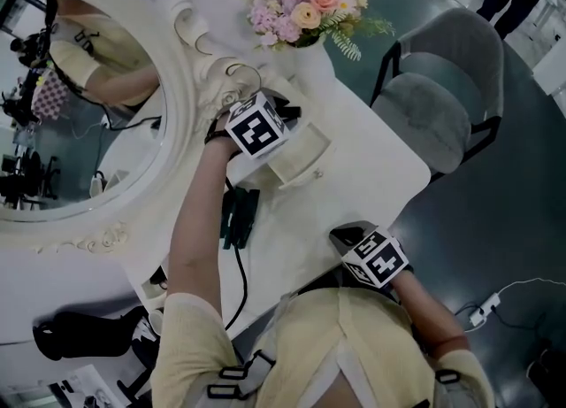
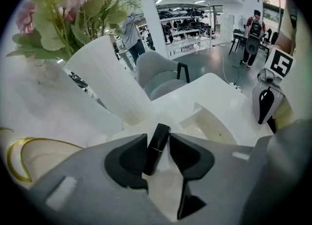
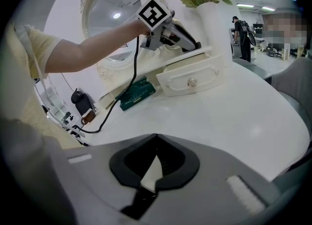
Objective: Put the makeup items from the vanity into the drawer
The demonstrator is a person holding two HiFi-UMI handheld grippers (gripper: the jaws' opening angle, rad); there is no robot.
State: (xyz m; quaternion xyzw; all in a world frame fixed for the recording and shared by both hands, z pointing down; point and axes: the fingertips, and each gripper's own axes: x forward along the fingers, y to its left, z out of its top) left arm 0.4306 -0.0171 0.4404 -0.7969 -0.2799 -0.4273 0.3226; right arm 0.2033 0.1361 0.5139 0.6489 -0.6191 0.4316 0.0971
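A black lipstick tube (image 2: 156,146) stands upright between the jaws of my left gripper (image 2: 158,138), and both pads press on it. That gripper (image 1: 287,116) hangs over the top shelf of the white vanity (image 1: 354,185), just above the small open drawer (image 1: 301,163) with its round knob (image 3: 193,81). From the right gripper view the left gripper (image 3: 192,44) points down at the shelf above the drawer (image 3: 190,80). My right gripper (image 1: 340,236) is low over the near edge of the tabletop, its jaws (image 3: 156,136) shut with nothing between them.
A white vase (image 1: 309,61) of pink flowers (image 1: 305,3) stands right behind the drawer. An ornate oval mirror (image 1: 80,96) fills the left. A dark green box (image 1: 240,216) and a black cable (image 1: 237,282) lie on the table. A grey chair (image 1: 442,96) stands to the right.
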